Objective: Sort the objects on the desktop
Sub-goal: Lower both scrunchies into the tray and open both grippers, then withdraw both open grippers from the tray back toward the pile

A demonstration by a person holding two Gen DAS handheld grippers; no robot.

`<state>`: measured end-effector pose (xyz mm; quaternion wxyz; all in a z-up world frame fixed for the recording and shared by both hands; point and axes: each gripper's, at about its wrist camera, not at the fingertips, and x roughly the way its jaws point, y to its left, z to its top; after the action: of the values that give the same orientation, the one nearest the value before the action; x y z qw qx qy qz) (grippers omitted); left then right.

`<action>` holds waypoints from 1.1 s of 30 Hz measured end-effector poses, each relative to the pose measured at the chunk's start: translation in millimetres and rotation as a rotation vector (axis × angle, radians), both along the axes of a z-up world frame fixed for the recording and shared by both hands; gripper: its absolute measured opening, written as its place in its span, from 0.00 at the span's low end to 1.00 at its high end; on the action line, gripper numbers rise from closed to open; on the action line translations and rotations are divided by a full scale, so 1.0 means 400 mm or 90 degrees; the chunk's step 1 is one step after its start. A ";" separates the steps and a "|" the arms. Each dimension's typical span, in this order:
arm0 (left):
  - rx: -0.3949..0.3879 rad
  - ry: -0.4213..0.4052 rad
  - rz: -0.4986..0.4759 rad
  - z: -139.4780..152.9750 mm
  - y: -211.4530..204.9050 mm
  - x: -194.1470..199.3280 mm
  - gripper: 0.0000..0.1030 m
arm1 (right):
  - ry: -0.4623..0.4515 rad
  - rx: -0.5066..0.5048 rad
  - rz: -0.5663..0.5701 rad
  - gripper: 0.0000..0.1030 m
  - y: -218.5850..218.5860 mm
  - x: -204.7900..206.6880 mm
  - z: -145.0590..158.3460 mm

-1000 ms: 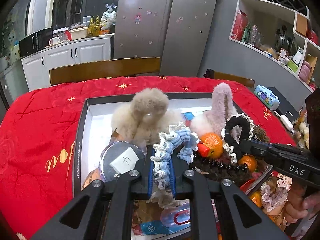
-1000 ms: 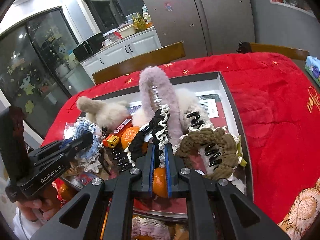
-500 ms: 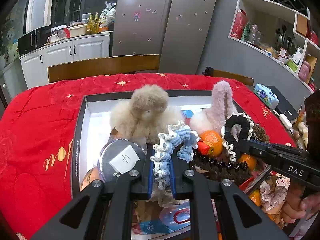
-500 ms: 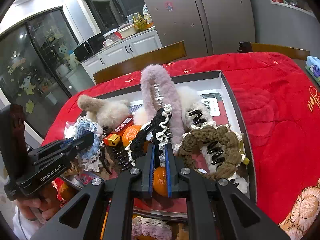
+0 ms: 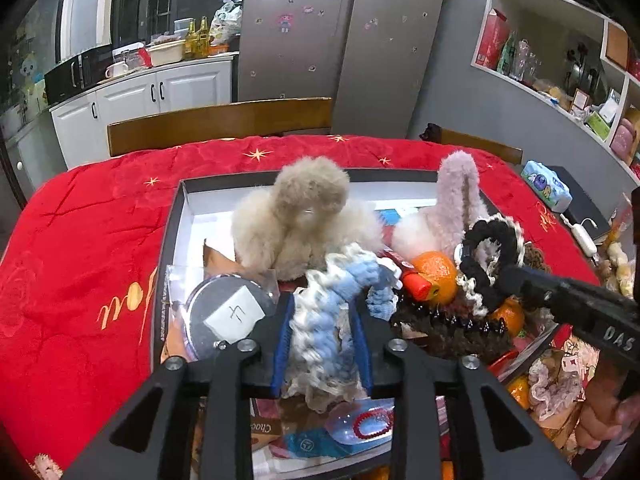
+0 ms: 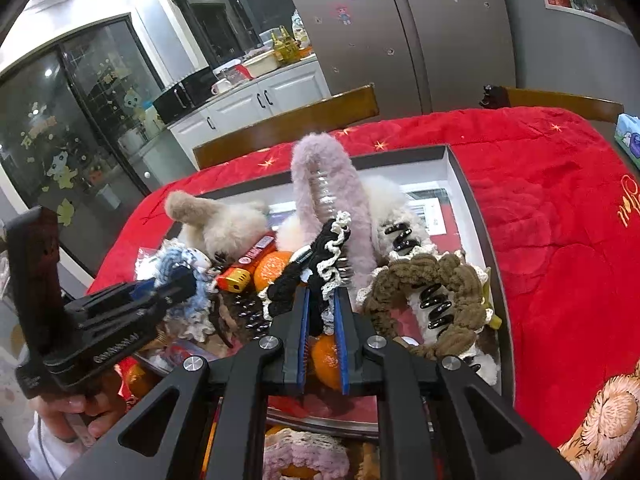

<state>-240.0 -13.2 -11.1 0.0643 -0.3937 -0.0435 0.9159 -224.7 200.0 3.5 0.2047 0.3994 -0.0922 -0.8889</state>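
Note:
My left gripper (image 5: pixel 322 312) stands a little open around a blue and white scrunchie (image 5: pixel 340 284), over the near end of a black-rimmed white box (image 5: pixel 176 216). The scrunchie also shows in the right wrist view (image 6: pixel 180 264). My right gripper (image 6: pixel 322 300) is shut on a black scrunchie with cream trim (image 6: pixel 320 264), which shows in the left wrist view (image 5: pixel 490 248) too. In the box lie a beige fluffy clip (image 5: pixel 304 208), a pink fluffy clip (image 6: pixel 324 192), a brown scrunchie (image 6: pixel 432 284), an orange (image 5: pixel 436 272) and a red lighter (image 6: pixel 248 264).
The box rests on a red quilted cloth (image 5: pixel 80 248). A round black tin with a paper label (image 5: pixel 228 312) lies at the box's left. A second tray of scrunchies and oranges (image 5: pixel 552 380) stands at the near right. Wooden chair backs (image 5: pixel 220 120) stand behind the table.
My left gripper's fingers have parted a little around the blue and white scrunchie. My right gripper still holds the black scrunchie and has shifted slightly.

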 end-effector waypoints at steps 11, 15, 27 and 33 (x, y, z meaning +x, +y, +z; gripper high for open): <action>-0.037 0.064 0.000 0.051 0.027 0.050 1.00 | 0.059 -0.031 0.017 1.00 0.009 0.029 0.057; -0.029 0.063 0.012 0.058 0.015 0.047 1.00 | 0.070 -0.041 0.021 1.00 0.012 0.030 0.072; -0.026 0.067 0.030 0.057 -0.002 0.041 1.00 | 0.051 -0.067 0.003 1.00 0.037 0.009 0.060; -0.036 0.061 0.042 0.073 -0.003 0.047 1.00 | 0.056 -0.064 -0.005 1.00 0.041 0.011 0.068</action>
<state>-221.3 -14.6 18.1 0.0253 -0.3492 -0.0276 0.9363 -220.5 216.3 30.8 0.2251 0.3490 -0.1294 -0.9004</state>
